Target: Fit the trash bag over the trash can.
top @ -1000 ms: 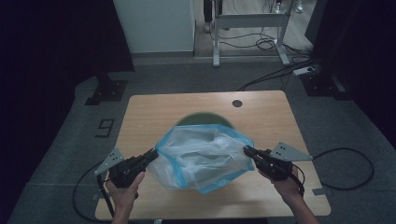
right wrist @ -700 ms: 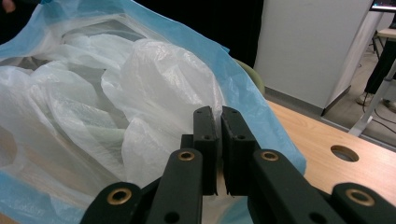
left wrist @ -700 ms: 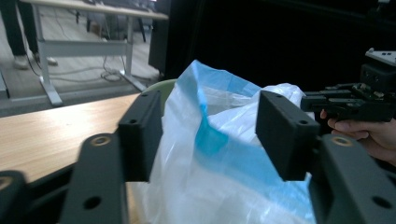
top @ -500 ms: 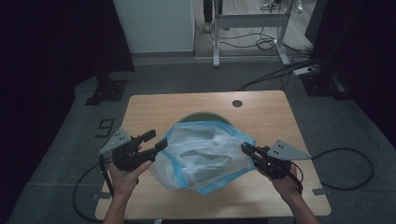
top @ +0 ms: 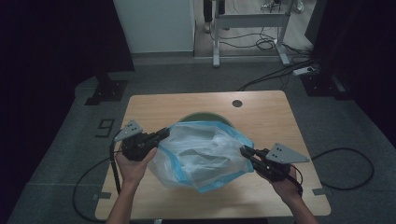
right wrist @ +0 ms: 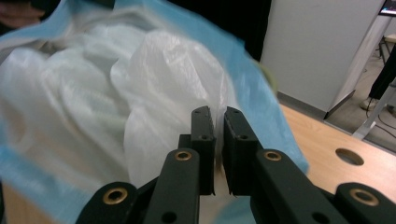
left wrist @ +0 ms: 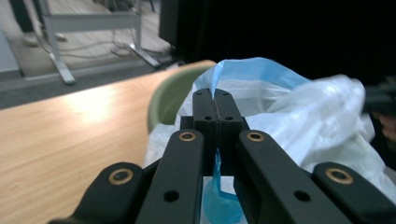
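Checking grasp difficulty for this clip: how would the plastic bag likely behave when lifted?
The plastic bag looks floppy: it sags and wrinkles between the left tool and right tool. Probably very light, since thin, translucent film billows. Likely slippery, so pinched edges could slide out.

1. A light wooden table point(top: 266, 112) with a round cable hole point(top: 237, 103) stands on grey carpet point(top: 65, 163).
2. Black curtains point(top: 46, 46) flank a white panel point(top: 154, 25).
3. Behind, a metal desk frame point(top: 247, 21) and loose floor cables point(top: 266, 44).

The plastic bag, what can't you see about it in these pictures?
- High view: the plastic bag covers most of the green bin; its inside is hidden.
- Right gripper view: the bag is blurred, and the jaws hide what they pinch.
- Left gripper view: the bag's bottom is cut off.
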Motion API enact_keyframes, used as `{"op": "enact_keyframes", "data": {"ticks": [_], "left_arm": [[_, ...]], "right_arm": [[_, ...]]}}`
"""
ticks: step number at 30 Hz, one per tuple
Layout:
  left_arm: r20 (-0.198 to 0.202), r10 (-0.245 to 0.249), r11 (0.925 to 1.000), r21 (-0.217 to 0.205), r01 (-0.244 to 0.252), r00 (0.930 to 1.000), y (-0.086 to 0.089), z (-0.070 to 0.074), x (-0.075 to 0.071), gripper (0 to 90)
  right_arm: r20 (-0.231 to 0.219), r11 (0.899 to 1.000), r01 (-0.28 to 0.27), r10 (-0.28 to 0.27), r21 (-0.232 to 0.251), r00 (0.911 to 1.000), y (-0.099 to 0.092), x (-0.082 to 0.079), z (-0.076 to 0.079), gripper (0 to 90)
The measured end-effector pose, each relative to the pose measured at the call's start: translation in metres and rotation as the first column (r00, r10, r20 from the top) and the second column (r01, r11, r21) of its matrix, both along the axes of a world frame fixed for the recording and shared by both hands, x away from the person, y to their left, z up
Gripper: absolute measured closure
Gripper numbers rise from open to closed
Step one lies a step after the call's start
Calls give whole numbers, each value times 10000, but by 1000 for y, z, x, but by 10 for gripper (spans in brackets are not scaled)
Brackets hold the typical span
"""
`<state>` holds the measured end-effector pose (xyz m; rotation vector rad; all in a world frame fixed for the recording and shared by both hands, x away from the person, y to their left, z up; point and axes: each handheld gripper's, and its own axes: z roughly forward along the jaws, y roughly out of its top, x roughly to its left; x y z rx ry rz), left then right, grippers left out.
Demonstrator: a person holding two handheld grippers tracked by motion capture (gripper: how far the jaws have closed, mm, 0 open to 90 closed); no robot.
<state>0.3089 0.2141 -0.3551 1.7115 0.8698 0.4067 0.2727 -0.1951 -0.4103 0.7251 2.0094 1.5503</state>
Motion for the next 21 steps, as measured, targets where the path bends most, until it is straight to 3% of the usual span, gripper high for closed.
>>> {"op": "enact_keyframes", "data": {"ticks": [2,4,9,13,17,21], "left_arm": [[217,90,9998,-197,-86,9997,4,1,-4,898],[459,-8,9997,-251,19,9989,5,1,-10,898],[659,-77,9997,-233,92,9978,3,2,-15,898],[751,-157,9996,-242,175,9971,2,2,-17,897],[805,-184,9994,-284,207,9966,1,1,-16,897],[843,-149,9992,-365,180,9963,2,0,-16,897]], "right_arm": [[-104,9998,-190,189,-106,9998,-2,-6,-6,808],[-122,9991,-388,385,-190,9992,-3,-10,-8,720],[85,9965,67,-75,829,9999,-16,-11,10,536],[-64,9902,390,-384,1338,9992,-22,7,28,499],[-517,9910,512,-451,1240,9976,-17,32,32,471],[-960,9943,443,-350,971,9948,-5,48,27,447]]}}
